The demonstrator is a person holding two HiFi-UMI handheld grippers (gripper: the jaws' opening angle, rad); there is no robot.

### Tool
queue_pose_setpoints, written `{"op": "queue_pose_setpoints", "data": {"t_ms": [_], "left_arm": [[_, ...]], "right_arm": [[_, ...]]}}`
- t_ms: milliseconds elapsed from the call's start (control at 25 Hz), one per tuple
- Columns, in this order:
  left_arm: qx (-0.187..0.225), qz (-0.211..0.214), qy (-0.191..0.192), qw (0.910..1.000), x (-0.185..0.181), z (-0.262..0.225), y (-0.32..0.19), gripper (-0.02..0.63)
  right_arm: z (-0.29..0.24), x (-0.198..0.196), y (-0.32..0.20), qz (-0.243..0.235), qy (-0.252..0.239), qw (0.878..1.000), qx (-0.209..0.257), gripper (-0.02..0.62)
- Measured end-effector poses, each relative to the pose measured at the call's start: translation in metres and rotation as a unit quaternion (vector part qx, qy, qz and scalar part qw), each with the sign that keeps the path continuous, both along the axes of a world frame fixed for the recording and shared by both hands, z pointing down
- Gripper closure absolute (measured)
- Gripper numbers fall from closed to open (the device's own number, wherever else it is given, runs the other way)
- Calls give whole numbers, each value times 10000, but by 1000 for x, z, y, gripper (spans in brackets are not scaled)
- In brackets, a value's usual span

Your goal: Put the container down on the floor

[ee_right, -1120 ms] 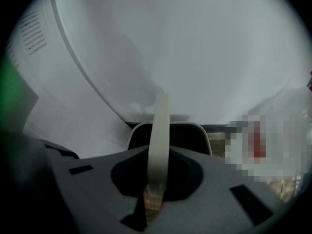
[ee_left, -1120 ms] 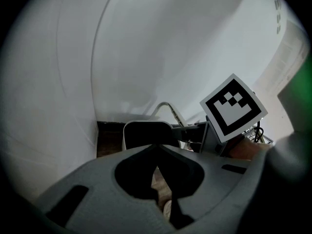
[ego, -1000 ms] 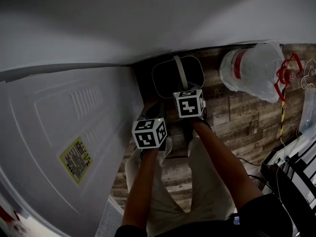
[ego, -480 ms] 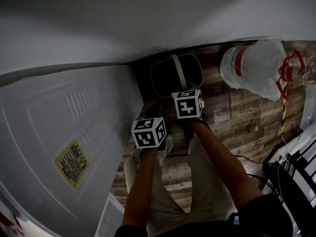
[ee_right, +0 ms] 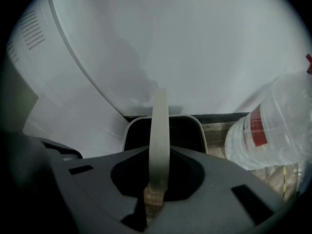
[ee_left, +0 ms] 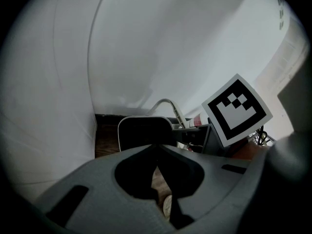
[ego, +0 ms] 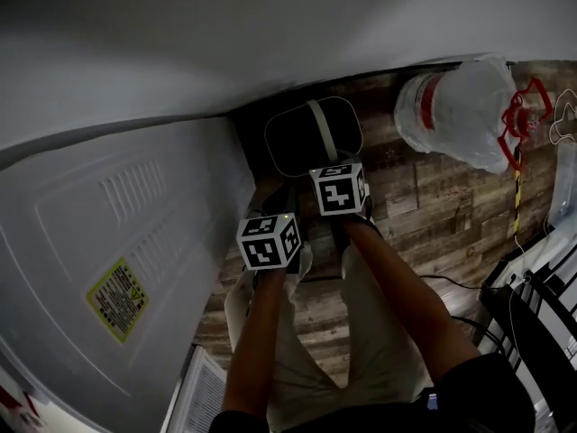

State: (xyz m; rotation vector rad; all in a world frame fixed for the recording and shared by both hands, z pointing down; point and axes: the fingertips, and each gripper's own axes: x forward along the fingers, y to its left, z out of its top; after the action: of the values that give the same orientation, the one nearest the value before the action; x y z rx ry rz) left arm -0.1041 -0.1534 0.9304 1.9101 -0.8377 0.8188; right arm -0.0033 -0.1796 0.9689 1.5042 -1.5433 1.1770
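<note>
The right gripper (ee_right: pixel 155 191) has its jaws pinched shut on the pale arched handle (ee_right: pixel 158 126) of the dark rounded-square container with a pale rim (ee_right: pixel 181 130), just ahead of them where the weathered wood-plank floor (ego: pixel 433 197) meets the white wall (ego: pixel 225 34). The left gripper (ee_left: pixel 158 172) has its jaws together on nothing. A clear plastic water bottle with a red band (ego: pixel 460 115) lies right of the jaws, and a white ribbed appliance panel (ego: pixel 135 233) stands to their left

Container (ego: pixel 290 144): matt dark plastic, pale smooth handle (ee_right: pixel 159 130); floor (ego: pixel 424 207): rough weathered wood planks; jug (ego: pixel 469 106): clear glossy plastic
</note>
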Motion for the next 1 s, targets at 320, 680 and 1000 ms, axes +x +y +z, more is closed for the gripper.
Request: {"op": "queue_pose_setpoints", "data": {"t_ms": [320, 680, 1000], "left_arm": [[55, 106, 18, 9999, 15, -3, 4, 592], [-128, 424, 88, 9990, 51, 14, 19, 592], [-209, 880, 78, 9959, 86, 30, 34, 592]], "right_arm": [[4, 16, 12, 83, -100, 9999, -57, 563], [17, 48, 20, 116, -77, 9999, -78, 563], [31, 76, 28, 235, -68, 9996, -105, 546]]}}
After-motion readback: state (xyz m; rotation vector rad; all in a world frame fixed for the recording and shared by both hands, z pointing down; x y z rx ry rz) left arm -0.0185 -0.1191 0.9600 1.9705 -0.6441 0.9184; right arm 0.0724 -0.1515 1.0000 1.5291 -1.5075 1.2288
